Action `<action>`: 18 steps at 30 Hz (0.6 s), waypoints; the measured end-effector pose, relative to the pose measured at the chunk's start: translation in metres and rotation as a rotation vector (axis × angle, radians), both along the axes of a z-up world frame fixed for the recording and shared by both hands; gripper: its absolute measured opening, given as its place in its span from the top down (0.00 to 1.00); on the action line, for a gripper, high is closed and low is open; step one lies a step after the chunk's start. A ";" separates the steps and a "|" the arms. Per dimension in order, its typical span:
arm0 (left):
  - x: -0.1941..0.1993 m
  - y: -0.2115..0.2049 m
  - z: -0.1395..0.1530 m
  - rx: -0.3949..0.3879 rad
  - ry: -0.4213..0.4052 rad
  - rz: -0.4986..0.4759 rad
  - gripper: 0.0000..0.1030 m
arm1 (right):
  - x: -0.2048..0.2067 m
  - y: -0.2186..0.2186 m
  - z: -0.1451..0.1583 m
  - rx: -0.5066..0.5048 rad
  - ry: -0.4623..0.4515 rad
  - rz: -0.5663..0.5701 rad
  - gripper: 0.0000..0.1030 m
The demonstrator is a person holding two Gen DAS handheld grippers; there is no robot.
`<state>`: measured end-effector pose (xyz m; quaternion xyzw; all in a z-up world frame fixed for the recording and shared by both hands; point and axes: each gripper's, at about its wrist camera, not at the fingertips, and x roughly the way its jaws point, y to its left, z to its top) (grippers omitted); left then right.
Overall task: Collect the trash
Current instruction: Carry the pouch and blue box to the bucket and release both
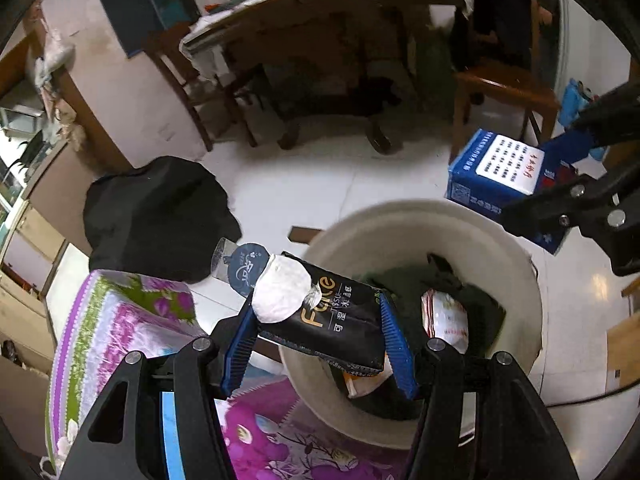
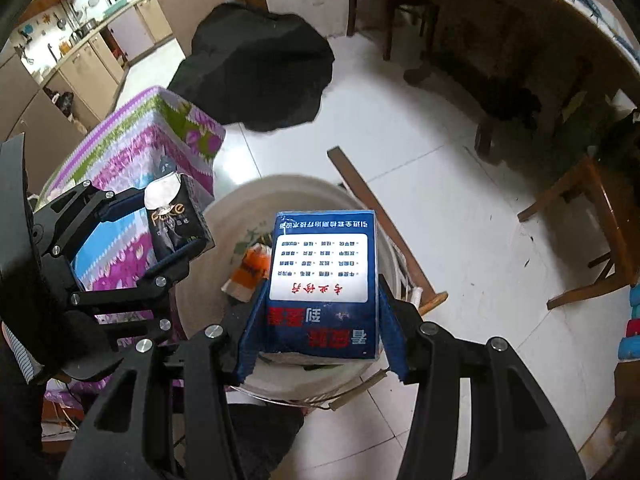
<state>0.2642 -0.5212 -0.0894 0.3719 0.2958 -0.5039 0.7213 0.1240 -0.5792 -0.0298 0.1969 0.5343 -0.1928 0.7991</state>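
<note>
Left gripper (image 1: 318, 334): both blue-padded fingers (image 1: 394, 340) clamped against a black tissue pack (image 1: 328, 316). Right gripper (image 2: 320, 336): 2 fingers closed on a blue box (image 2: 324, 276), to the right of the left gripper.

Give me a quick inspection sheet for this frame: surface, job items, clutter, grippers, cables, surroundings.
Surface: white tiled floor.
Job's things: black tissue pack and blue box held above the beige bucket, which already holds wrappers.
Clutter: black bag, wooden stick on the floor.
Grippers: left gripper shut on the pack; right gripper shut on the box.
Cables: thin dark cable on the floor.
Surroundings: floral-covered stool, round table, wooden chair.
</note>
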 end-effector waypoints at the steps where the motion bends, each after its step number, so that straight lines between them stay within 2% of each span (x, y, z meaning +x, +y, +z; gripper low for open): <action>1: 0.000 0.001 -0.006 0.008 0.009 -0.008 0.42 | 0.000 0.000 -0.004 0.007 0.004 0.001 0.53; 5: 0.004 0.005 -0.028 0.039 0.025 -0.011 0.42 | 0.003 0.000 -0.020 0.032 0.027 0.005 0.53; 10: 0.010 0.013 -0.042 0.061 0.045 0.014 0.42 | 0.005 -0.003 -0.026 0.042 0.039 0.002 0.53; 16: 0.015 0.014 -0.044 0.056 0.052 0.020 0.41 | 0.007 -0.007 -0.025 0.042 0.028 -0.002 0.52; 18: 0.018 0.015 -0.043 0.051 0.049 0.020 0.37 | 0.008 -0.008 -0.026 0.040 0.017 -0.007 0.51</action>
